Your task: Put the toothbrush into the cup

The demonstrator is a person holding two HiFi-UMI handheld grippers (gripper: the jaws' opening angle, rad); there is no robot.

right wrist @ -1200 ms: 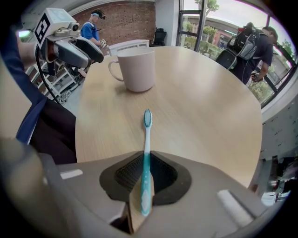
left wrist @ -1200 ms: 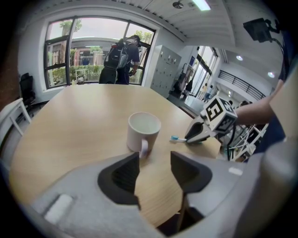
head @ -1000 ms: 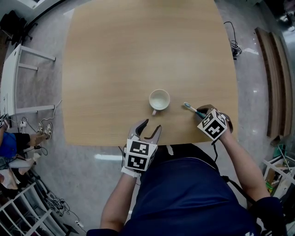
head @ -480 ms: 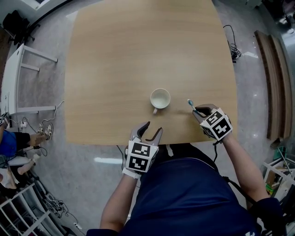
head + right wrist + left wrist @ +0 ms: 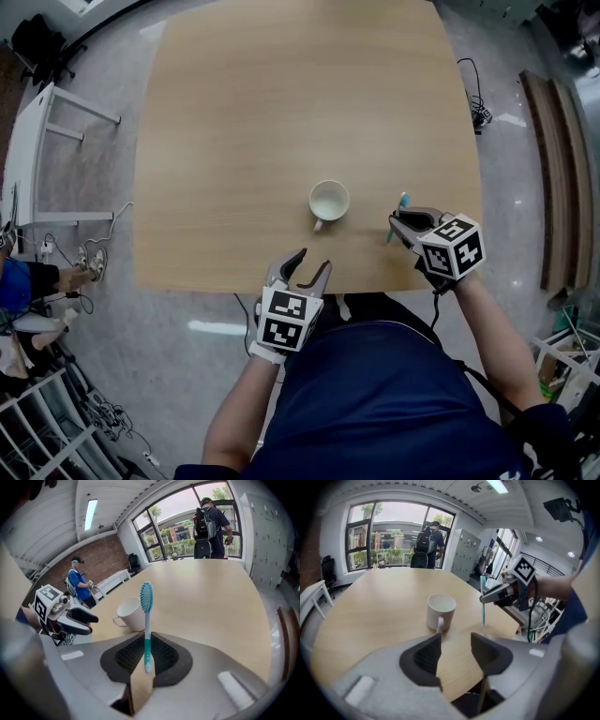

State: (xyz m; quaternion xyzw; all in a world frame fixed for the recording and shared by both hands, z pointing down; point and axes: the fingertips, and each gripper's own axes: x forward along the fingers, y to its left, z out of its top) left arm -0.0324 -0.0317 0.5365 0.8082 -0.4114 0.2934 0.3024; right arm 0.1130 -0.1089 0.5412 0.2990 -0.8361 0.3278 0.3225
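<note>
A white cup [image 5: 329, 201] with its handle toward me stands on the wooden table [image 5: 281, 94], near the front edge. To its right, my right gripper [image 5: 403, 223] is shut on the handle of a teal and white toothbrush [image 5: 400, 214], held above the table. In the right gripper view the toothbrush [image 5: 147, 620] stands upright between the jaws, bristle head up, with the cup [image 5: 132, 613] behind it to the left. My left gripper [image 5: 305, 267] hovers open over the table's front edge, short of the cup [image 5: 440, 611], with nothing between its jaws.
A white rack [image 5: 47, 159] and cables lie on the floor to the left. Wooden planks [image 5: 562, 169] lie on the floor to the right. A person with a backpack [image 5: 209, 522] stands by the far windows, and another person [image 5: 77, 583] is near the brick wall.
My right gripper has risen and rolled, so the toothbrush that slanted left over the table is turned up on end. The left gripper and the cup have stayed where they were.
</note>
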